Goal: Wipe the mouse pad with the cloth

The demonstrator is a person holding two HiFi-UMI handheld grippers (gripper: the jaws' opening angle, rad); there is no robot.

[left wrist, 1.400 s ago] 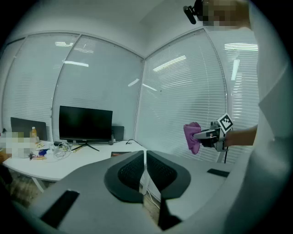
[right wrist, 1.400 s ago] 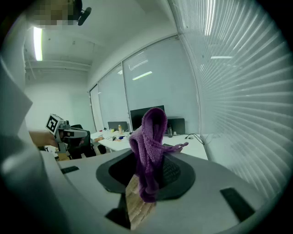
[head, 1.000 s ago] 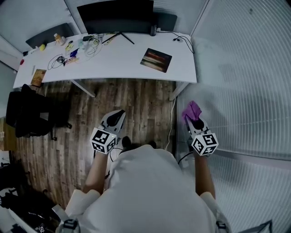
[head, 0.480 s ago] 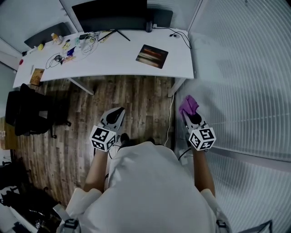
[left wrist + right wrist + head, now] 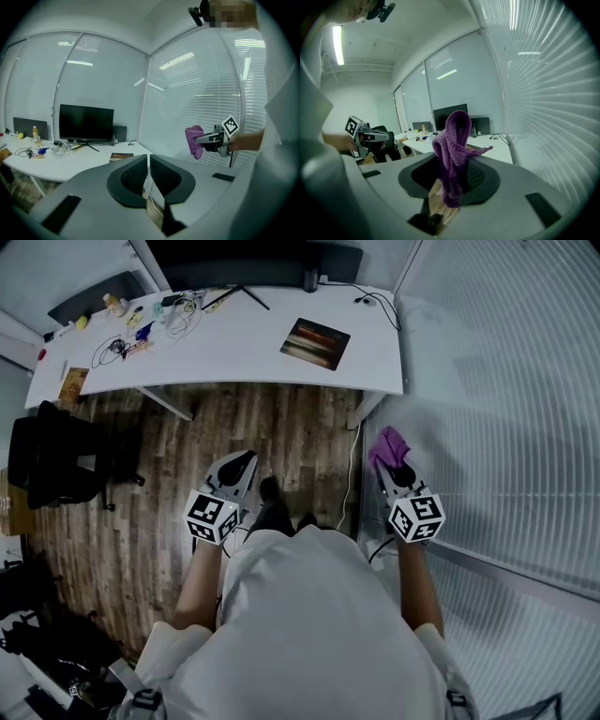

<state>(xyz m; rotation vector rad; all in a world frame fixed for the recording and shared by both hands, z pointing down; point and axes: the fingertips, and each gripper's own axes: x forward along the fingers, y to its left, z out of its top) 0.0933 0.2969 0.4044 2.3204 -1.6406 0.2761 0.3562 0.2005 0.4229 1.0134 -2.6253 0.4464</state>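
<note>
While cloth point(image 5: 452, 140) hides right gripper point(image 5: 394, 470) jaws pinching it | left gripper point(image 5: 239, 470) jaws together | mouse pad point(image 5: 315, 342) untouched

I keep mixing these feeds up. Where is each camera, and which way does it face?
Head view: on the person's head, steeply down at white desk; shows torso, forearms, left gripper, right gripper.
Left gripper view: on that gripper, facing along its closed jaws toward the desk; right gripper at right.
Right gripper view: on that gripper, facing past the clamped purple cloth; left gripper at left.
Shared: both gripper views show the black monitor.
</note>
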